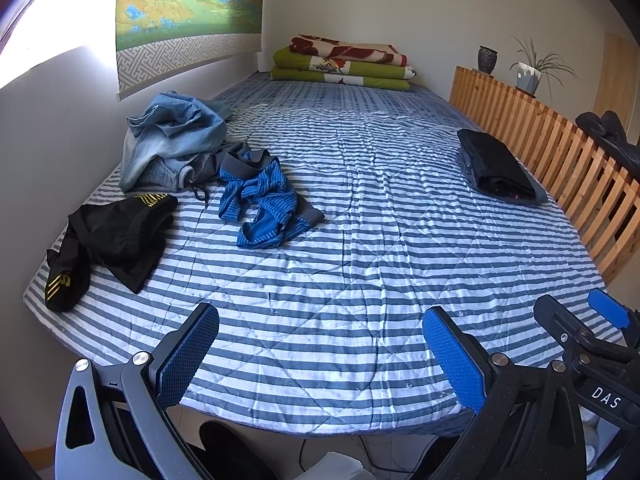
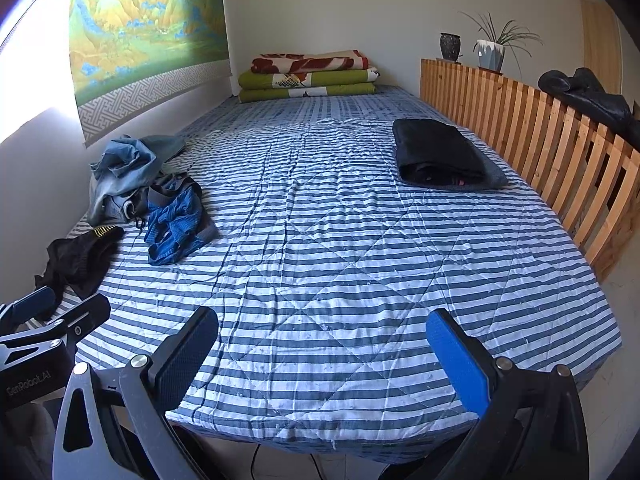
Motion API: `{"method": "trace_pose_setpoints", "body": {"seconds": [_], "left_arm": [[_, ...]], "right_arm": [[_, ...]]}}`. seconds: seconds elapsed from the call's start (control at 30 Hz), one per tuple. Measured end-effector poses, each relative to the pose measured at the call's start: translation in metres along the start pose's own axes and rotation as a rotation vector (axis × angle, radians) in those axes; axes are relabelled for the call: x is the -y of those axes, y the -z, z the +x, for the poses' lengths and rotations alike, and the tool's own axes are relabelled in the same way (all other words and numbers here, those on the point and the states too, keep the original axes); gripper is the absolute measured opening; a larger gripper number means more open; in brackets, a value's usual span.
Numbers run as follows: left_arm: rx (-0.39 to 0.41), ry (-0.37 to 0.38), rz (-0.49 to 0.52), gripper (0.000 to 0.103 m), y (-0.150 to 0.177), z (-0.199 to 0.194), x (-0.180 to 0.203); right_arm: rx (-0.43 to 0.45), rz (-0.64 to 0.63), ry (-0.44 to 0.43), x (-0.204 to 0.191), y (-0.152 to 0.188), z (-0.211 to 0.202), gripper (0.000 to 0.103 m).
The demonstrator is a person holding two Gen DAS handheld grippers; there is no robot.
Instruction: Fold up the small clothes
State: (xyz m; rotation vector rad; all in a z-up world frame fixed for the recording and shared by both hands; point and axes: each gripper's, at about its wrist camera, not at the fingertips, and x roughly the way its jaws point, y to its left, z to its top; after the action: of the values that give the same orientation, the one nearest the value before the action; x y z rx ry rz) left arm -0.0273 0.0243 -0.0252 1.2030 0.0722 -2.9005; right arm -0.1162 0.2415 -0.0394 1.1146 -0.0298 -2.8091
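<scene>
On the striped bed (image 1: 340, 240) lie a crumpled blue striped garment (image 1: 262, 200), a black garment with gold lettering (image 1: 108, 236) at the left edge, and a heap of light denim clothes (image 1: 176, 140) by the wall. A folded dark stack (image 1: 496, 168) sits at the right by the wooden rail; it shows too in the right wrist view (image 2: 440, 156). My left gripper (image 1: 320, 356) is open above the bed's near edge, holding nothing. My right gripper (image 2: 322, 356) is open too, empty, beside the left one. The blue garment (image 2: 176, 224) lies far left of it.
A slatted wooden rail (image 1: 560, 168) runs along the bed's right side, with a dark bag (image 1: 612, 140), a vase (image 1: 487, 59) and a potted plant (image 1: 530, 74) on it. Folded blankets (image 1: 344, 65) are stacked at the far end. A wall hanging (image 1: 188, 20) is on the left.
</scene>
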Motion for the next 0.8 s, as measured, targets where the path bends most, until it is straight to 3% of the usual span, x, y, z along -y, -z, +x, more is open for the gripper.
{"method": "trace_pose_setpoints", "body": {"seconds": [0.8], "left_arm": [[-0.003,0.001,-0.004,0.103,0.0034,0.0055,-0.0027]], "right_arm": [[-0.014,-0.005,-0.002,-0.0009,0.0022,0.0029,0.102]]}}
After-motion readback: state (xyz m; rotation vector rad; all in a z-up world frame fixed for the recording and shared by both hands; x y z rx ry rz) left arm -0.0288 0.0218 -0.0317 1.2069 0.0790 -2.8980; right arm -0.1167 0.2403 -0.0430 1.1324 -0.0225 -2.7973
